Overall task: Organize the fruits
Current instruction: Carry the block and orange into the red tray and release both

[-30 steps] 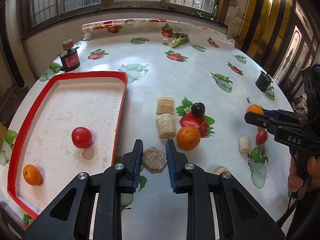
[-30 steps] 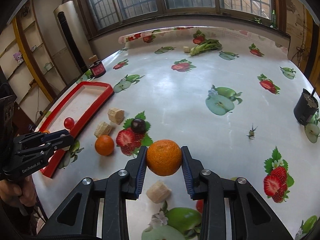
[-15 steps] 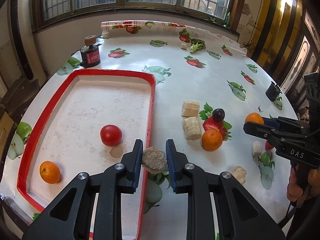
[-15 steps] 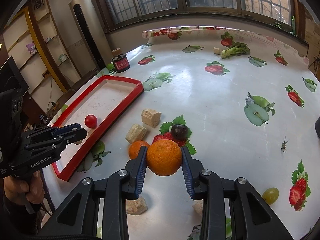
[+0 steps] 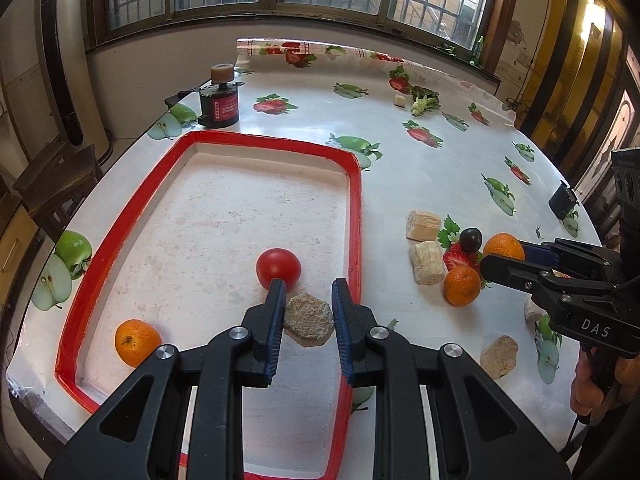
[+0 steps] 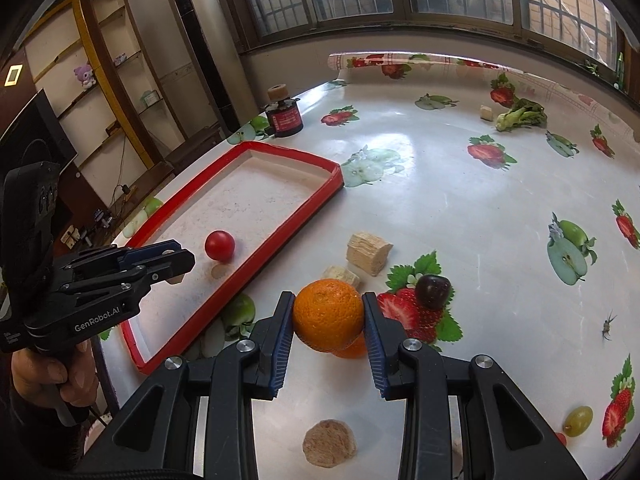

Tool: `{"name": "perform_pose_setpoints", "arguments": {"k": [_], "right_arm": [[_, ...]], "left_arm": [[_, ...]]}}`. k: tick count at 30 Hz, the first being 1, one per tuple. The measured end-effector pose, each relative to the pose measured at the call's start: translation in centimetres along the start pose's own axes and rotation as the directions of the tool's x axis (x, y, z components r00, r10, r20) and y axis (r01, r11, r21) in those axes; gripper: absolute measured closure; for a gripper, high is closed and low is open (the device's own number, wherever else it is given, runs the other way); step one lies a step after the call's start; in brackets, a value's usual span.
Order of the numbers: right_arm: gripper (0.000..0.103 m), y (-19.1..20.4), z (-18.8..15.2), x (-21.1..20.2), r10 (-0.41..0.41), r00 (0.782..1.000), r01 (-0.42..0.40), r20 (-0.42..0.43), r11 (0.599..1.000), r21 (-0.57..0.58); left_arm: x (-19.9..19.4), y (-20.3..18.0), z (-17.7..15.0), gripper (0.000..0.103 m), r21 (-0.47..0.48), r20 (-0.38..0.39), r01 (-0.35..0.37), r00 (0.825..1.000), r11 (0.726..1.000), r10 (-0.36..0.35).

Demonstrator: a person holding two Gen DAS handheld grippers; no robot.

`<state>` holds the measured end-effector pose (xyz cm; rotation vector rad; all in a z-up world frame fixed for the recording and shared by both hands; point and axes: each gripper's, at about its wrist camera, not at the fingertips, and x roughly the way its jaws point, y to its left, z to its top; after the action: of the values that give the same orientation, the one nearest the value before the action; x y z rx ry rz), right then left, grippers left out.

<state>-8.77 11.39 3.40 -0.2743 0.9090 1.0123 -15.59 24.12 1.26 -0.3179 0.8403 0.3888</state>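
My left gripper (image 5: 308, 304) is shut on a brown crumbly biscuit piece (image 5: 308, 320) and holds it above the red-rimmed tray (image 5: 356, 208), just in front of a red tomato (image 5: 278, 267). A small orange (image 5: 137, 342) lies in the tray's near left corner. My right gripper (image 6: 328, 316) is shut on an orange (image 6: 327, 315) above the table, right of the tray (image 6: 296, 220). Another orange (image 5: 462, 285) and a dark plum (image 5: 471, 239) lie on the table.
Several pale bread chunks (image 5: 423, 225) lie right of the tray, with another biscuit piece (image 6: 329, 443) near me. A black-and-red jar (image 5: 219, 100) stands behind the tray. A green grape (image 6: 578, 427), a leafy vegetable (image 6: 520, 116) and a black cup (image 5: 563, 200) are farther off.
My left gripper has carried the biscuit piece left, from over the table to above the tray. My right gripper has moved left toward the tray with its orange.
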Motion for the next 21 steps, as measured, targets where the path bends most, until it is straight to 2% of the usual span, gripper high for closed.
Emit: {"name": "perform_pose_setpoints", "arguments": {"k": [21], "right_arm": [[0.069, 4.8, 4.2, 4.4, 0.073, 0.997, -0.074, -0.023, 0.995, -0.068]], "left_arm": [[-0.1, 5.6, 1.0, 0.082, -0.073, 0.013, -0.073, 0.997, 0.995, 0.074]]}}
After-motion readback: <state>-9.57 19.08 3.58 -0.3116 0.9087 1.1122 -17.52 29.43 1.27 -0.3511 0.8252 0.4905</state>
